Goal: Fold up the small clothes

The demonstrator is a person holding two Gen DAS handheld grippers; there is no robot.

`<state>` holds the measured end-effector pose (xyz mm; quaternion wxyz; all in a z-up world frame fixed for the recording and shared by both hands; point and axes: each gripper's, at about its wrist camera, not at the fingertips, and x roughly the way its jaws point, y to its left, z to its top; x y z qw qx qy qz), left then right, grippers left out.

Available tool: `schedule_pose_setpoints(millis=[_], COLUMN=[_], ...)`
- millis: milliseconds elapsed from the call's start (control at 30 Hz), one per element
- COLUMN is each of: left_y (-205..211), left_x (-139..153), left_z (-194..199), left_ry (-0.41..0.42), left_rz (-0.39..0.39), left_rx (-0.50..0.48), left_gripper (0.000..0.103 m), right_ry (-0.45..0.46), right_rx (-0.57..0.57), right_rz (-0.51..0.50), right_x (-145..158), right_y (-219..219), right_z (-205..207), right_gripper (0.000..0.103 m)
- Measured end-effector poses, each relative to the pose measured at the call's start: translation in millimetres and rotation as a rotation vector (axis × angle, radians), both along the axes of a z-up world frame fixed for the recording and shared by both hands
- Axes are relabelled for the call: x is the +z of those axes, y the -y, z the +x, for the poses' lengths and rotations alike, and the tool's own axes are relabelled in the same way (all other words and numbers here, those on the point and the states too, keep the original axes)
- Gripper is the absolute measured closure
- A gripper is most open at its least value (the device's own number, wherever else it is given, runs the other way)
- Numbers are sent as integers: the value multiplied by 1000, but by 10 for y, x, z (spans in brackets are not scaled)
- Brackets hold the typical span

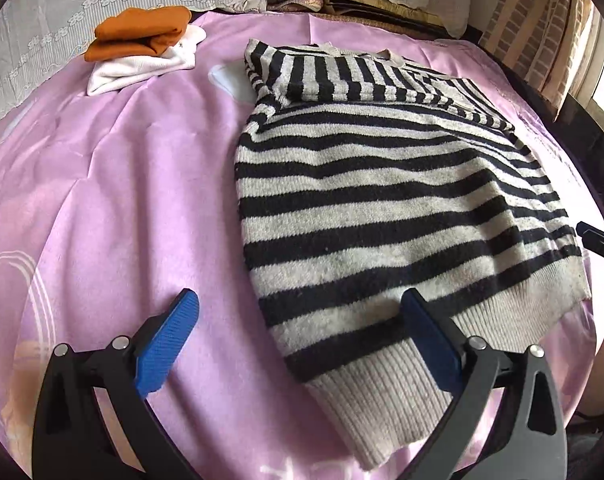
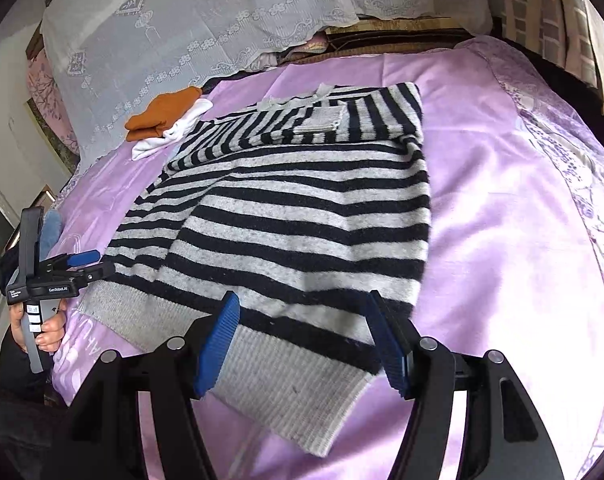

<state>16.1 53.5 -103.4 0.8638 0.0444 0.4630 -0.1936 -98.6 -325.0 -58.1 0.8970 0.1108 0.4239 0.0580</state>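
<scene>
Knitted and loosely woven, the black-and-grey striped sweater (image 1: pixel 382 200) lay flat on the pink bedsheet (image 1: pixel 122 160), its collar end pointing away from the grippers and its plain ribbed hem (image 1: pixel 382 396) nearest them. Both sleeves looked already turned in across the upper body, so the garment formed a rough rectangle. Beyond the sweater's collar and off to one side sat a small stack of folded clothes, an orange piece (image 1: pixel 142 34) on top of a white one (image 1: pixel 142 66). The left gripper (image 1: pixel 298 340) hovered over one hem corner of the sweater, fingers spread wide with nothing between the blue pads; one pad hung above the bare sheet just beside the knit, the other above the stripes. The right gripper (image 2: pixel 302 340) hung over the other hem corner, its jaws likewise apart and straddling the ribbed band without pressing it. The sweater would probably handle as soft, limp and fairly light, with a fuzzy surface that grips well but stretches and sags if lifted by one point. The firmer ribbed hem seemed the best hold, one corner for each gripper, pinching both layers together so the lower half could be carried up toward the collar without the layers sliding apart.
</scene>
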Motion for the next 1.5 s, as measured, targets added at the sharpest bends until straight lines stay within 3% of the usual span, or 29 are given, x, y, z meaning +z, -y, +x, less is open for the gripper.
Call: schedule_pose_setpoints(millis=[200,333,433,733,867,933,1000,1200,1367,1500], left_y=[-19,132,169,36,53,70,78,68,22,-1], left_x=[25,13,-65,-65,-56,-48,-46,-45,-10,-27], left_z=[-240,-327,-311,-273,-281,-297,-303,-281,-324,-321], left_ry=[-35,-47,-55,-75,-65,-47,-38,-42,-49,-71], left_rz=[-67,-109,-93,-190,-197,-179,-168,-182,-217,-248], left_rx=[-98,-174,-169,-171,-170,-170,-166,-165,-189,-191], left_gripper=[5,5,5,5,6,20,23,25,45,53], right_ry=[-66,-89,-105,-93,-90,-88,-88,-83,-92,-84], right_rx=[-80,-38,-15,-4,10,24,37,22,11,1], right_rz=[41,121,119,147,149,139,125,179,266,330], right_x=[-71,-179,-268,-281,-295,-298,-295,-320,-360,-376], right_y=[293,241,153,178,141,103,70,133,214,253], right_z=[-278,-288,-283,-283,-253,-254,-254,-247,-247,-255], right_gripper=[37,37,37,36,36,36,37,53,90,94])
